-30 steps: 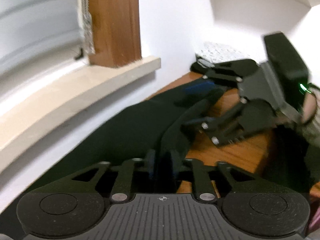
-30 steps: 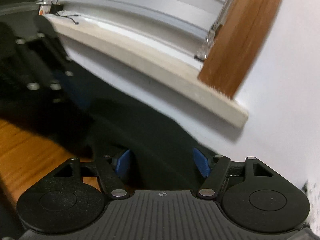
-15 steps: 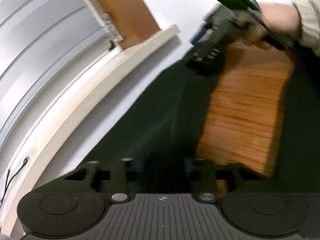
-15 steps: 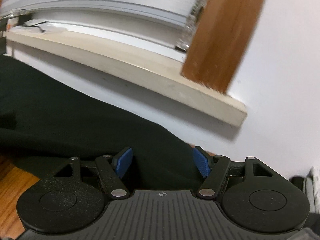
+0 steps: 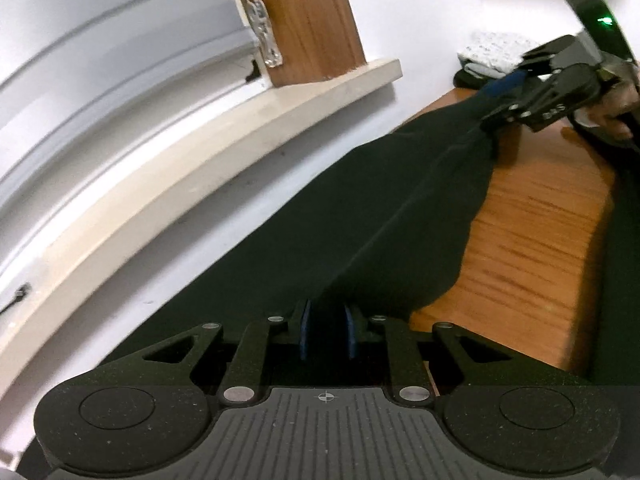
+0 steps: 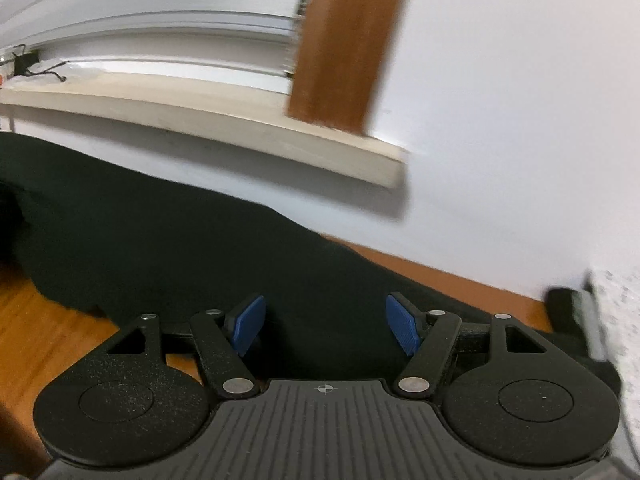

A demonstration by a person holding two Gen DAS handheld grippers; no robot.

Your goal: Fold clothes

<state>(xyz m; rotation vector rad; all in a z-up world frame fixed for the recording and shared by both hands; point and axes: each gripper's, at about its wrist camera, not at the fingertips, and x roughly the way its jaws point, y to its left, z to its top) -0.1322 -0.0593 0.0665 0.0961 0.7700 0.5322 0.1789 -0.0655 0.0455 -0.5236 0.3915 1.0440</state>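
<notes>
A black garment lies stretched along the wall on the wooden table. My left gripper is shut on its near end, with the cloth pinched between the blue pads. A raised fold runs from there to the far end, where my right gripper is, held by a person's hand. In the right wrist view, the right gripper stands open, its blue pads wide apart. The black garment lies under and between them.
A white wall, a beige window sill and a brown wooden frame run close behind the garment. A folded white patterned cloth sits in the table's far corner, and that patterned cloth is just right of the right gripper.
The two grippers have moved apart, and the garment's edge now stretches straighter between them. The right gripper has slid right towards the corner and stayed open. The left stays shut on the cloth.
</notes>
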